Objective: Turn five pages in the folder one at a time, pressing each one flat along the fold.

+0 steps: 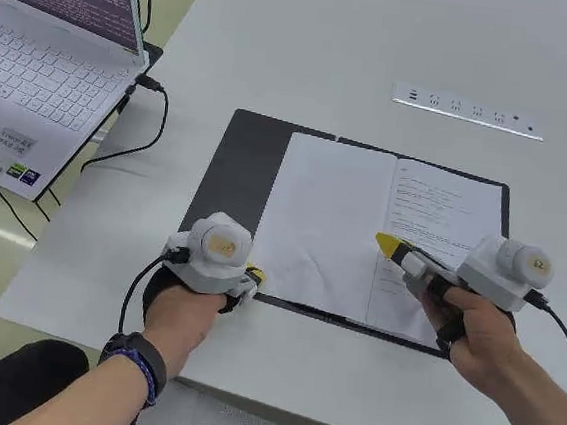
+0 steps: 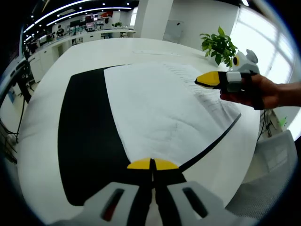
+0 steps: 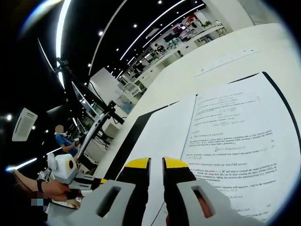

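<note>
left gripper jaws together, nothing seen held, at near-left corner of blank page | folder open flat, fold running near-to-far | right gripper jaws a slim gap apart, empty, tip over fold, contact unclear | printed page just right of tip; nearer tool for next turn: right

Left gripper, jaws together, at near edge of folder, right gripper above white page
</note>
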{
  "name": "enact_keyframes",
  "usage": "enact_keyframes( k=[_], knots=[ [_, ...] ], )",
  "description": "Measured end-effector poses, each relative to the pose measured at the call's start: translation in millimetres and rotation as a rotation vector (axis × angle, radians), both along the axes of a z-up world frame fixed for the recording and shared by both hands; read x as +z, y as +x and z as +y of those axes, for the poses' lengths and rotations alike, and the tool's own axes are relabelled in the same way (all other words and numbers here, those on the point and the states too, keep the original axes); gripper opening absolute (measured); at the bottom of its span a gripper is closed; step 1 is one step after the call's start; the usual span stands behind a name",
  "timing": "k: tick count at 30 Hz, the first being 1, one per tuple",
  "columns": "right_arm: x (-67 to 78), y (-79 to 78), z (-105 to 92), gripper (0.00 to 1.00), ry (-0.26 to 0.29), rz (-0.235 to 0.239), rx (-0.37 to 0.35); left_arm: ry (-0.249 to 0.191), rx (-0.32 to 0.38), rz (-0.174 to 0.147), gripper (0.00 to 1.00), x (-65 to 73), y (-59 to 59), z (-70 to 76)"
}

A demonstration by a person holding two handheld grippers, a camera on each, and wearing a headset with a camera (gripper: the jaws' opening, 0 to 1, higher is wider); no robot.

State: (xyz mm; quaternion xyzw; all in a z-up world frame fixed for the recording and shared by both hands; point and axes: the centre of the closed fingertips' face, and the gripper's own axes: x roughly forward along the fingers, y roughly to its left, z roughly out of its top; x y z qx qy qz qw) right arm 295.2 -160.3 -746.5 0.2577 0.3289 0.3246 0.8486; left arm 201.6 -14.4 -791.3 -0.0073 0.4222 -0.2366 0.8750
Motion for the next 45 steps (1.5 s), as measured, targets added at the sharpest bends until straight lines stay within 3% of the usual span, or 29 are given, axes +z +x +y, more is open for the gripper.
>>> enact_keyframes(
  k=[9, 21, 23, 33, 45],
  knots=[
    [-15.1, 24.6, -1.1, 0.02, 0.008, 0.014, -0.038, 0.009, -0.007, -0.006, 0.00, -1.0, 1.2, -0.4],
    [-30.1, 34.8, 1.1, 0.00, 0.009, 0.032, -0.053, 0.019, -0.014, -0.005, 0.00, -2.1, 1.6, -0.4],
    [-25.7, 35.2, 0.4, 0.00, 0.048, 0.035, -0.063, 0.020, -0.017, -0.003, 0.00, -2.1, 1.3, -0.5],
    [-13.7, 33.4, 5.7, 0.00, 0.043, 0.016, -0.080, 0.019, -0.013, 0.002, 0.00, -2.4, 1.6, -1.0],
    [-11.9, 53.4, 7.3, 0.00, 0.050, 0.006, -0.097, 0.016, -0.011, 0.002, 0.00, -2.4, 1.5, -1.3]
  ],
)
